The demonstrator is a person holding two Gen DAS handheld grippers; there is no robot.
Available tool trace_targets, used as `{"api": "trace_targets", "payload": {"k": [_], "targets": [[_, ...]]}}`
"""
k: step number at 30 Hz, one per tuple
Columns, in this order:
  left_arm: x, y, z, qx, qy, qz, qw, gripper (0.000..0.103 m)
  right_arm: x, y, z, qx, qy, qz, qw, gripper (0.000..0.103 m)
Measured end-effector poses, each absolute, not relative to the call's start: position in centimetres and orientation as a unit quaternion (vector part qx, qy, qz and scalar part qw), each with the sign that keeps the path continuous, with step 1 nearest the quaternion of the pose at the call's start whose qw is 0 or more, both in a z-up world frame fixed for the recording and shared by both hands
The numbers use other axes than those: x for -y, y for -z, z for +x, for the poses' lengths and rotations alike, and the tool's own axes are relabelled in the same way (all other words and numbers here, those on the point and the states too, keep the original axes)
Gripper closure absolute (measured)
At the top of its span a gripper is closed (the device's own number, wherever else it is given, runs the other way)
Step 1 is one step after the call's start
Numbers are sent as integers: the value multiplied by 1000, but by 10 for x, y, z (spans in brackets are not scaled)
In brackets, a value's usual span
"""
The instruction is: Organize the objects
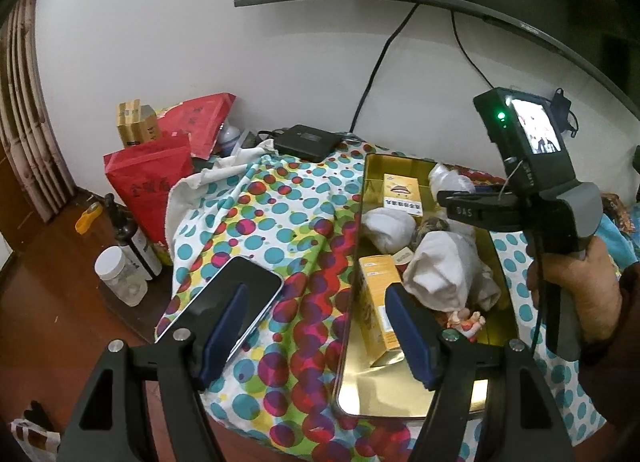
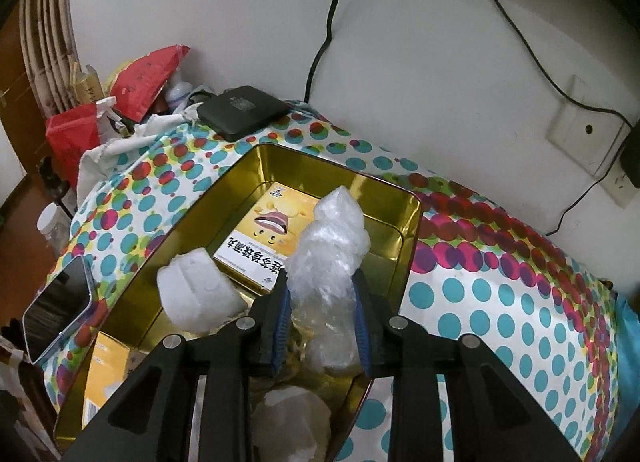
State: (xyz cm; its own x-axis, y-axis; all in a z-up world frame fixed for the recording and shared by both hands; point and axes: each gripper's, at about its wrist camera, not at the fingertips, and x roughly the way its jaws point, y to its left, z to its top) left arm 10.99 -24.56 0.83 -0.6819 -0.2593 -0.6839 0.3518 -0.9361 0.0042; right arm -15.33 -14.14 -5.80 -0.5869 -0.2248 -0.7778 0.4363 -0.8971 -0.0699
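A gold tin tray [image 1: 353,246] lies on a dotted cloth [image 1: 280,222]. In it are a flat yellow box [image 2: 260,230], a second yellow box [image 1: 378,302], white cloth bundles [image 1: 436,270] and a small figurine [image 1: 466,320]. My right gripper [image 2: 321,276] hangs over the tray's far half, shut on a crumpled clear plastic bag [image 2: 332,230] that sticks up between the blue pads. A hand [image 1: 576,282] holds that gripper in the left wrist view. My left gripper [image 1: 316,294] is open, empty, low over the tray's left rim. A phone [image 1: 228,302] lies under its left finger.
A black box [image 2: 240,112] with cables sits at the back by the wall. Red bags [image 1: 148,182], a dark bottle [image 1: 128,242] and a white-lidded jar [image 1: 116,274] crowd the left edge. A wall socket [image 2: 580,130] is at the right. The dotted cloth [image 2: 500,302] right of the tray is bare.
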Motion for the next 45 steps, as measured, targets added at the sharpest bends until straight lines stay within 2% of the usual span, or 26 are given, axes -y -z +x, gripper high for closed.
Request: {"api": "trace_targets", "payload": {"k": [4,8,11,18,23,29,45], "targets": [[242,-10,105,-63,916,361,164,30,141,60,-155,-127,880,419,184,67],[238,-11,101,-60,916,361,162,30,139,59,-153,-125,887,410,172,36],[236,-11,98,-57,916,362,162,30,135,52,-150,-120,897,394,163,22],[228,-14,95,-49,915,367,162,30,132,31,-135,-145,914,354,133,3],[219,-16,93,-43,913,373,159,30,122,12,-114,-152,923,336,107,1],[206,-24,95,-36,916,369,155,25,102,3,-81,-135,918,358,108,1],[179,-35,93,-34,912,386,133,23,36,-17,19,-111,920,363,98,0]]}}
